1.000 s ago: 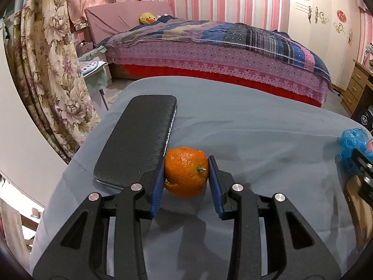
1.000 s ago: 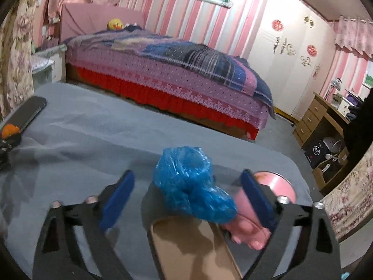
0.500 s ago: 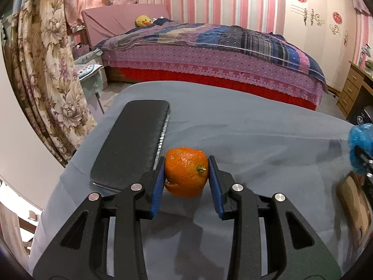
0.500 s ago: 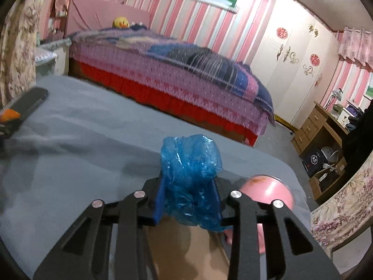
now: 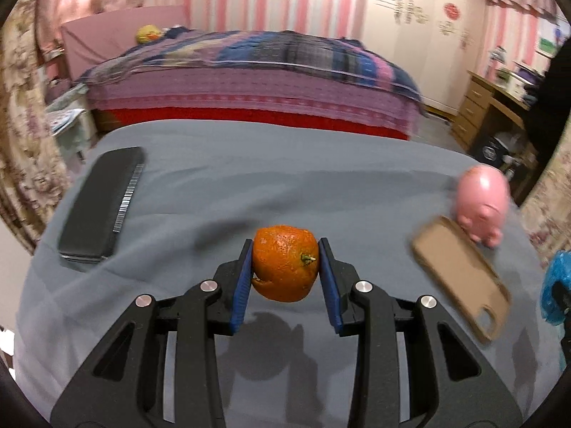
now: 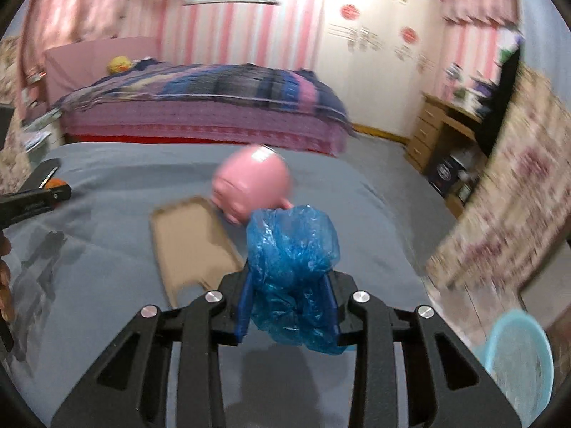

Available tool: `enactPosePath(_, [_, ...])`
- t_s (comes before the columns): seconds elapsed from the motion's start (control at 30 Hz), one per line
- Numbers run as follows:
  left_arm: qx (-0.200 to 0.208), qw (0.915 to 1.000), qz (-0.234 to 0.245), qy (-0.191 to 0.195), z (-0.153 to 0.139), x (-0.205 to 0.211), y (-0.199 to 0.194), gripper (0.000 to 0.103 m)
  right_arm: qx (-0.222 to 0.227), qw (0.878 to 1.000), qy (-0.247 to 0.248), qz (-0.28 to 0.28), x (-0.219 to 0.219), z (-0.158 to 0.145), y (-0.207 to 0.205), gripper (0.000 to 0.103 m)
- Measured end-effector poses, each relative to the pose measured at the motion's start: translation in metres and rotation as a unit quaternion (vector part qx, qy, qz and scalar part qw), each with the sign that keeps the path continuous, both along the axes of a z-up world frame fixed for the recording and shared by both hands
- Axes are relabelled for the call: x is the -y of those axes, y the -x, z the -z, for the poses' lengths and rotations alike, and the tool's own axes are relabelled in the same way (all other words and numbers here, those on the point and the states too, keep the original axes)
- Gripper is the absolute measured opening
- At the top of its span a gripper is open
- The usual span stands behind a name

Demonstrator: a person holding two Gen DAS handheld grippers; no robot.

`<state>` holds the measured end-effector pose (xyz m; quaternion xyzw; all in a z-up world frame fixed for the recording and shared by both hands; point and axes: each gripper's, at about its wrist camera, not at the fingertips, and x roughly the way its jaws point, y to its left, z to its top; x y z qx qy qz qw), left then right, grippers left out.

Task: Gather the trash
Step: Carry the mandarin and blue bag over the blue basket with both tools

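In the left wrist view my left gripper (image 5: 285, 267) is shut on an orange peel (image 5: 284, 262) shaped like a whole fruit, held just above the grey cloth (image 5: 285, 185). In the right wrist view my right gripper (image 6: 289, 296) is shut on a crumpled blue plastic bag (image 6: 292, 260), lifted off the cloth. That blue bag (image 5: 555, 285) also shows at the right edge of the left wrist view. The left gripper's arm (image 6: 35, 201) with a bit of the orange peel (image 6: 55, 182) appears at the far left of the right wrist view.
A pink pig figure (image 6: 249, 182) and a tan phone case (image 6: 192, 242) lie on the cloth. A black keyboard case (image 5: 103, 203) lies at the left. A light blue bin (image 6: 517, 356) stands low at the right, off the table. A bed (image 5: 249, 89) lies beyond.
My right gripper shut on the blue bag, lifted it and swung right, bringing the bin into view. My left gripper carried the orange peel rightward, away from the black case.
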<state>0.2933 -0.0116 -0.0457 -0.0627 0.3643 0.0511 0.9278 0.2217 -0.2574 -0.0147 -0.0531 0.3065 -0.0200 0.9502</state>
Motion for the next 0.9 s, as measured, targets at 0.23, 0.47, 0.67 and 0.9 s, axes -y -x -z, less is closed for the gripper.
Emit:
enactPosePath(0.23, [0.013,0.997,0.074,0.02,-0.008,0.053,0.017,0.034,-0.005,0.998,0.006,0.069,0.051,0.014,0.05,0.033])
enactPosePath(0.47, [0.019,0.9915,0.127,0.02,-0.006,0.107,0.026,0.034,0.003,0.995,-0.019,0.099,0.091,0.024,0.054,0.033])
enactPosePath(0.67, [0.001,0.9897,0.143,-0.011,0.007,0.134,0.024,0.034,0.001,0.996,-0.02,0.086,0.099,0.03,0.055,0.033])
enactPosePath(0.9, [-0.021,0.9858,0.164,-0.027,0.022,0.153,0.022,0.034,0.004,0.996,-0.028,0.088,0.114,0.033,0.053,0.033])
